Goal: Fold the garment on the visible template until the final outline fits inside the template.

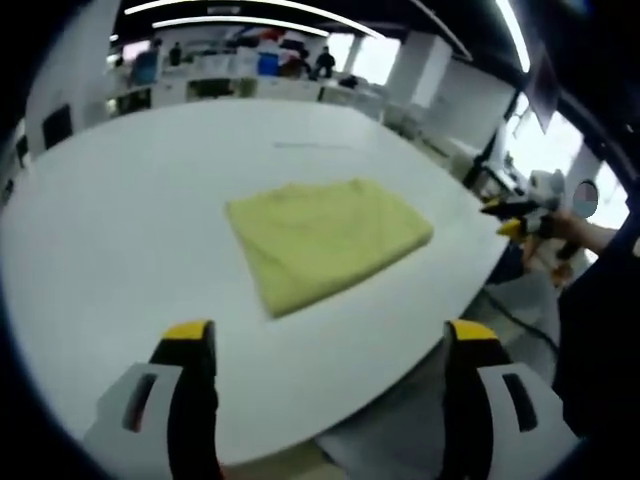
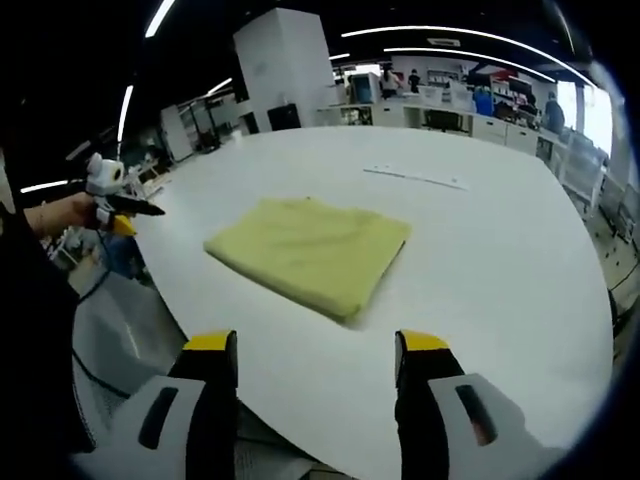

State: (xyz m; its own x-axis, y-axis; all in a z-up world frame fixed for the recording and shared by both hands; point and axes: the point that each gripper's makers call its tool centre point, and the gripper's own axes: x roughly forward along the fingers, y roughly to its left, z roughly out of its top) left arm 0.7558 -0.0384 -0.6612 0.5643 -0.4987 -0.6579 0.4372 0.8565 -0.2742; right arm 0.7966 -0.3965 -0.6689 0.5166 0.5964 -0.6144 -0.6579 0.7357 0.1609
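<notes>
A pale yellow garment [image 1: 325, 240] lies folded into a flat rectangle on the white table [image 1: 130, 230]. My left gripper [image 1: 330, 338] hangs open over the near table edge, short of the cloth, with nothing between its yellow-tipped fingers. My right gripper [image 2: 317, 348] is also open and empty, held back from the folded garment [image 2: 312, 250] at the table's [image 2: 500, 260] edge. Each gripper also appears in the other's view, held in a hand off the table's side: the right gripper [image 1: 525, 215] and the left gripper [image 2: 115, 207]. A faint line marking [image 2: 415, 177] runs on the table beyond the garment.
The table's curved edge [image 1: 400, 370] drops to a grey floor [image 2: 120, 330]. A person's dark sleeve [image 2: 30, 330] fills the side. Desks, shelves and white pillars [image 2: 285, 65] stand far behind the table, with people [image 1: 325, 62] in the background.
</notes>
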